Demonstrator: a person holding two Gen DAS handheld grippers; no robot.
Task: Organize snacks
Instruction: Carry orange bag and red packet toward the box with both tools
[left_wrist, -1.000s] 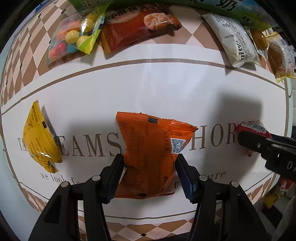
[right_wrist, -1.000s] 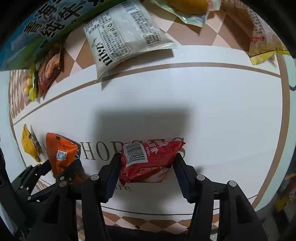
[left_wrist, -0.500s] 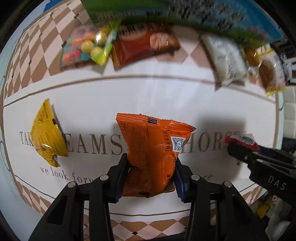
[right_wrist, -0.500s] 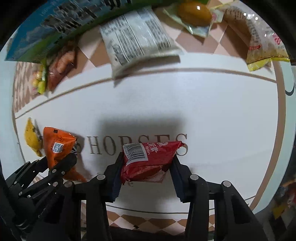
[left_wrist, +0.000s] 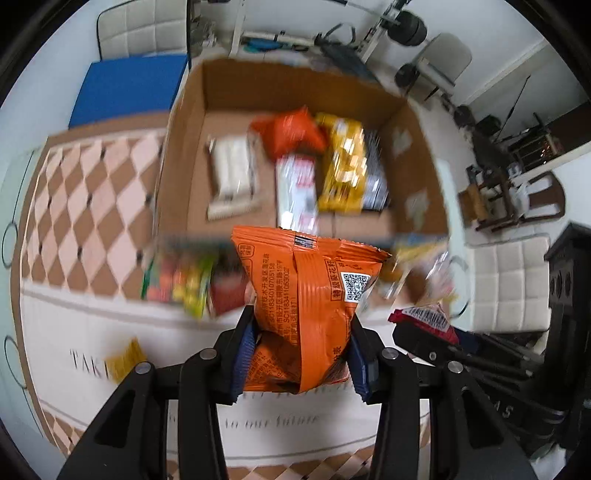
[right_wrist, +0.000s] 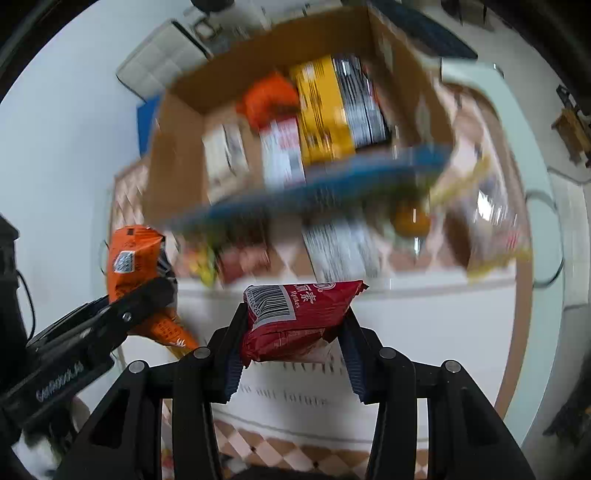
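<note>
My left gripper (left_wrist: 301, 334) is shut on an orange snack bag (left_wrist: 306, 295), held clear above the table. The same orange bag (right_wrist: 135, 258) shows at the left of the right wrist view. A red snack packet (right_wrist: 295, 314) with a barcode is clamped in my right gripper (right_wrist: 291, 336), also lifted off the table; that red packet (left_wrist: 424, 319) appears at the right of the left wrist view. Beyond both stands an open cardboard box (left_wrist: 184, 147) holding several snack packs, blurred. The cardboard box (right_wrist: 173, 155) fills the upper part of the right wrist view.
A row of snack bags (left_wrist: 181, 280) lies blurred on the checkered tablecloth (left_wrist: 85, 184) in front of the box. A yellow packet (left_wrist: 123, 360) rests at the left on the white cloth. White chairs (left_wrist: 506, 284) and furniture stand around the table.
Both grippers closed on their packets, then rose from the table with them and tilted up, so the cardboard box behind the snack row came into view.
</note>
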